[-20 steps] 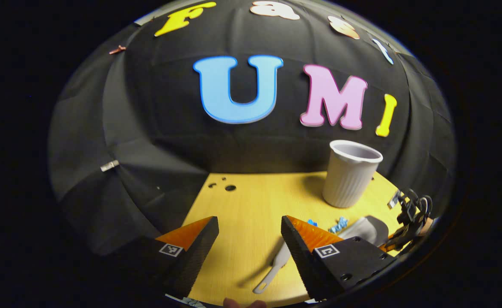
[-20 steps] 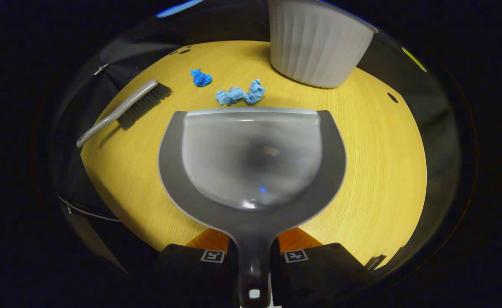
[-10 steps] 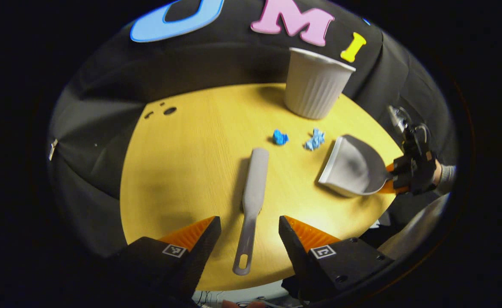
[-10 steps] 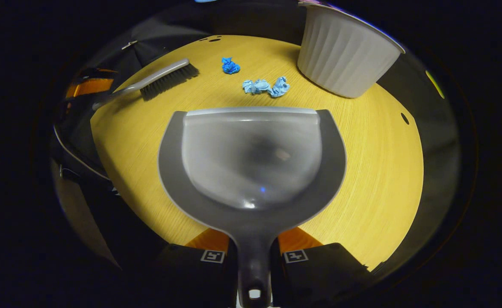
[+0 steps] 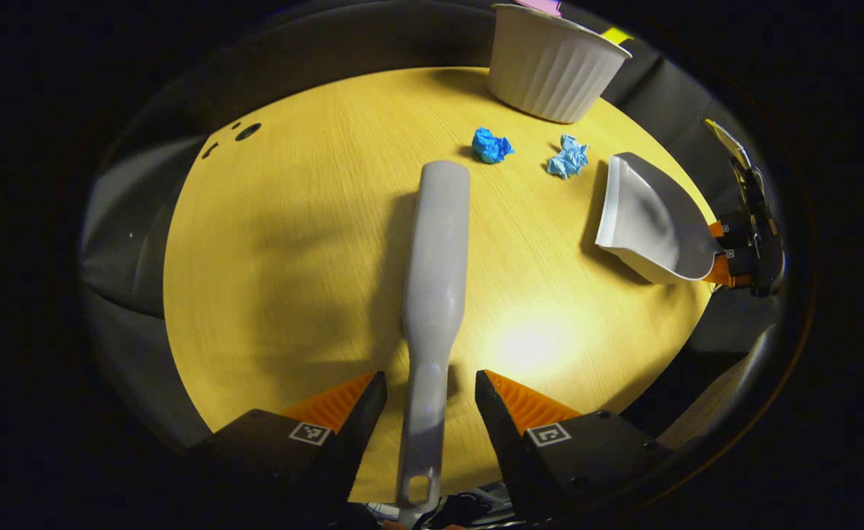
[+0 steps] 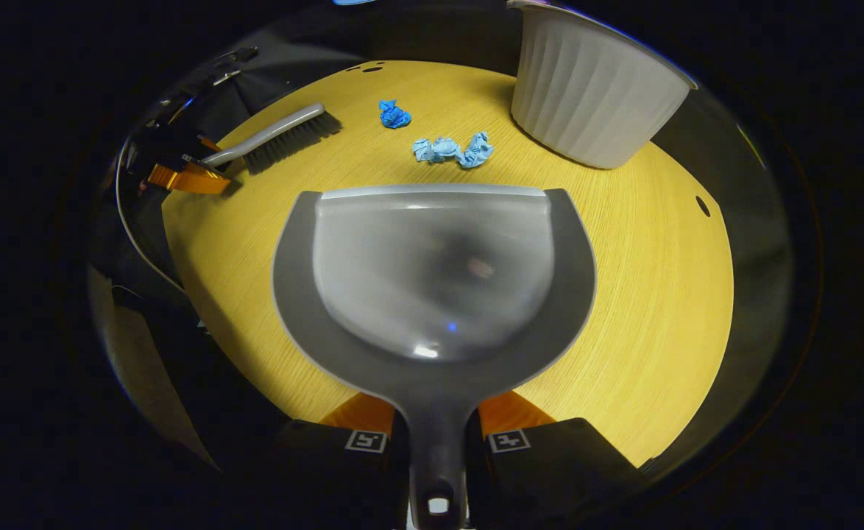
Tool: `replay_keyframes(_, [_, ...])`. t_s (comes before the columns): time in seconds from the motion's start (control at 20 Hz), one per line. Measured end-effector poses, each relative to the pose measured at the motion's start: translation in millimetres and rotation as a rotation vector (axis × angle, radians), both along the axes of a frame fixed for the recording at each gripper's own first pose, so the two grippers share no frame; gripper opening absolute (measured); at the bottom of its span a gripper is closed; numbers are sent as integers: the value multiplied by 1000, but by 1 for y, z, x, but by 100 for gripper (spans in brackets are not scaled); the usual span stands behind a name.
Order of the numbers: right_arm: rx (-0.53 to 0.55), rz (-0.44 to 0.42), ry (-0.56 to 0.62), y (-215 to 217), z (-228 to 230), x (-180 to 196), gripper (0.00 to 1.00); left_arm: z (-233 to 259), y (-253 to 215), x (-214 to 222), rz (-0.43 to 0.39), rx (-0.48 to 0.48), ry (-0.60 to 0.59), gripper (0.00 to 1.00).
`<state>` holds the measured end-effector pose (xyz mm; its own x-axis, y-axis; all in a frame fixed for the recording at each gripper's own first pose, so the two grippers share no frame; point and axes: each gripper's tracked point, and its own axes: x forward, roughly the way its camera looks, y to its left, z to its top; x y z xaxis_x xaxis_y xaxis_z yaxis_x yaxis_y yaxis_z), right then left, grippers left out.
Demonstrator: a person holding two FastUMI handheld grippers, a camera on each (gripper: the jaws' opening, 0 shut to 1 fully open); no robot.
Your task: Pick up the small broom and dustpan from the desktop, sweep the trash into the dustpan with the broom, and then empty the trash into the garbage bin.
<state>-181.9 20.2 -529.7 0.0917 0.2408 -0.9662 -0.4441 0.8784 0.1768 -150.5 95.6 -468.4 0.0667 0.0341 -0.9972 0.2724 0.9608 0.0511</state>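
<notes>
Sideways, right gripper view reveals broom point(image 6: 274, 138) bristles.

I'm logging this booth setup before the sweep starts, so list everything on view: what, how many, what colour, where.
Table: one, yellow wood-grain, round, with small holes near its far edge.
Broom: one, grey with dark bristles, lying on the table, its handle between the left gripper's fingers.
Dustpan: one, grey, on the table's right side, mouth facing the paper scraps.
Paper scraps: two, one darker blue and one lighter blue, between the broom head, dustpan and bin.
Garbage bin: one, white, ribbed, at the table's far edge.
Left gripper: one, open around the broom handle, not yet clamped.
Right gripper: one, shut on the dustpan's handle.
</notes>
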Motion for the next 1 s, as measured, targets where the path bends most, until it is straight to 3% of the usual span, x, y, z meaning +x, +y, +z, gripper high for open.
replay_keyframes(0.15, [6, -3, 1, 1, 1, 3, 35, -8, 1, -1, 0, 10, 27, 80])
replay_keyframes(0.25, [7, -1, 1, 1, 2, 5, 35, -11, 2, 0, 2, 28, 43, 76])
replay_keyframes(0.3, [8, 0, 3, 1, 2, 6, 35, -13, 5, 1, -11, 36, 42, 67])
replay_keyframes(0.35, [11, 1, 4, 1, 2, 7, 35, -14, 7, 3, -24, 46, 40, 68])
replay_keyframes(0.5, [10, 26, 7, 0, -1, 10, 35, -11, 3, 6, -8, 13, 83, 29])
replay_keyframes(0.65, [-7, 105, 12, -5, -3, 15, 35, -14, 13, 45, -87, 80, 18, 27])
replay_keyframes(0.75, [-25, 159, 12, -10, -5, 21, 35, -17, 10, 70, -93, 94, -1, 30])
replay_keyframes(0.8, [-32, 180, 9, -12, -6, 25, 35, -18, 4, 81, -87, 85, -3, 26])
replay_keyframes(1.0, [-39, 201, -9, -15, -8, 40, 35, -30, -13, 121, -134, 99, -10, 26])
